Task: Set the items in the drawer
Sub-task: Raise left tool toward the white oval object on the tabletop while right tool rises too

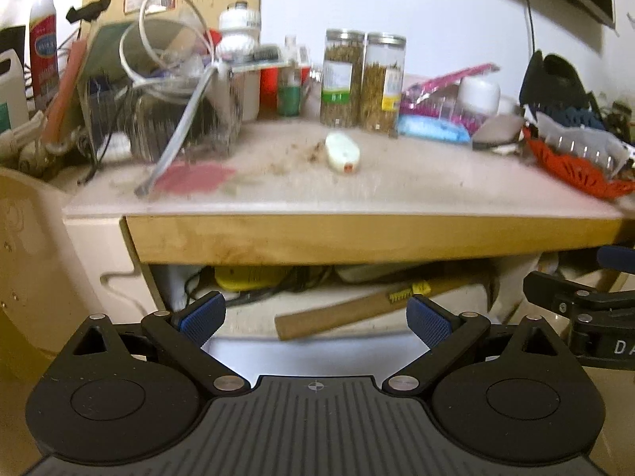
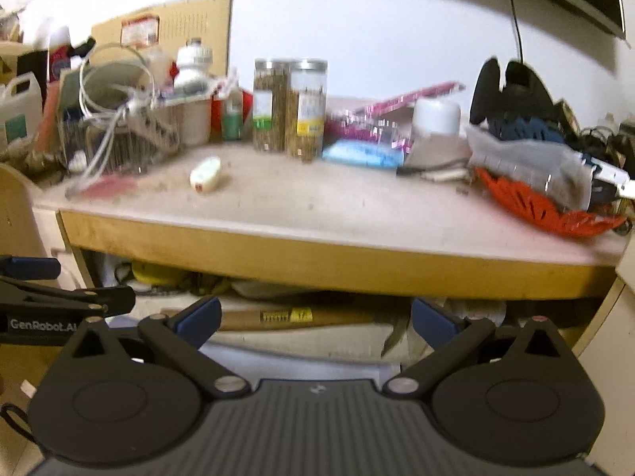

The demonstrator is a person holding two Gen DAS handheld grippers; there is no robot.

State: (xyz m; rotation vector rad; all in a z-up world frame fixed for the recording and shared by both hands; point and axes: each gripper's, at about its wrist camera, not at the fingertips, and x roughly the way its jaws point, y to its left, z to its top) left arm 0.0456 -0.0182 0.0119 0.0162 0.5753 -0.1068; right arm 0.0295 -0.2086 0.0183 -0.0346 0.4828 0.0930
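Both grippers hang low in front of the desk, jaws spread wide and holding nothing — the left gripper and the right gripper side by side over the open drawer, whose pale floor shows just past the fingers. A wooden-handled hammer already lies inside, at 12 o'clock from the left jaws. The step in hand looks like going for the next item: a small white tube lies loose on the desktop, at 12 o'clock in the left view and 10 o'clock in the right. The next move calls for lifting one gripper above the desk edge and closing across the tube's narrow width.

The right view alone shows the pens near the orange basket; the left view alone shows the hammer handle's butt end.
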